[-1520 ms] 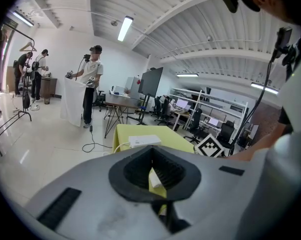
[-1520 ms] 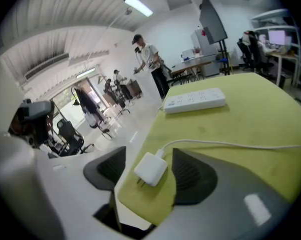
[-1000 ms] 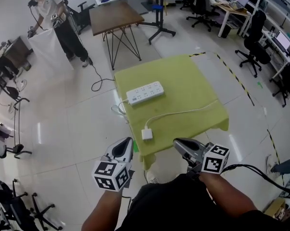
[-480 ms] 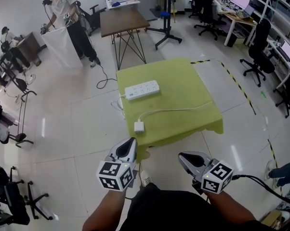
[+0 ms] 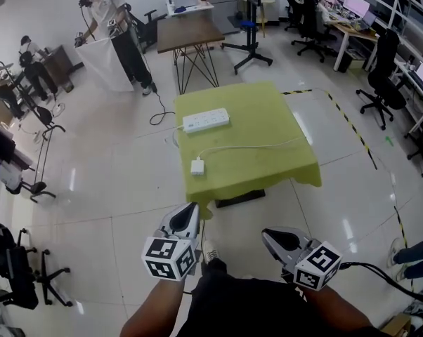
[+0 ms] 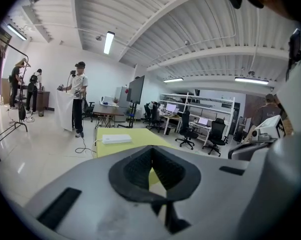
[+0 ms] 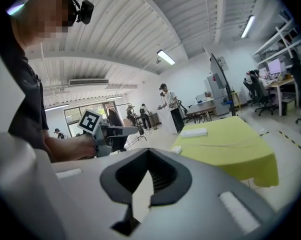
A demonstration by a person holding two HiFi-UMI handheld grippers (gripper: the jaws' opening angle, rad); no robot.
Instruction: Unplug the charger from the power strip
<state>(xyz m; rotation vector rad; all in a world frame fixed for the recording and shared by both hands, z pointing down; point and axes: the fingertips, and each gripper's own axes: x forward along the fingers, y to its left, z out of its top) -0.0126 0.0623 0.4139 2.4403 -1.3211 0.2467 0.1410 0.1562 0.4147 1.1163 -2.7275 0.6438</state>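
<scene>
Charger [image 5: 197,167]: small white block lying flat on the green-covered table [image 5: 268,111], near the table's lower-left edge in the head view. It is apart from the white power strip [image 5: 206,121], which lies higher in the frame, so the plug appears to be out of the socket already. A thin white cable [image 5: 254,147] runs from the charger toward the right edge of the table.

Handling, as judged: a light, rigid plastic body with smooth and probably slippery faces. It is best gripped across its two flat sides, not by the limp cable. The strip also looks light and would likely slide or lift unless it is held down.

Left gripper [image 5: 190,208], at the lower centre-left of the head view: its fingers are clenched tip to tip and hold nothing. Right gripper [image 5: 267,235], at the lower centre-right: its fingers are likewise closed and empty.

Both grippers are held over bare floor below the table's near edge, well apart from the charger. In the right gripper view the charger [image 7: 176,149] shows just above the closed fingertips, far off.
</scene>
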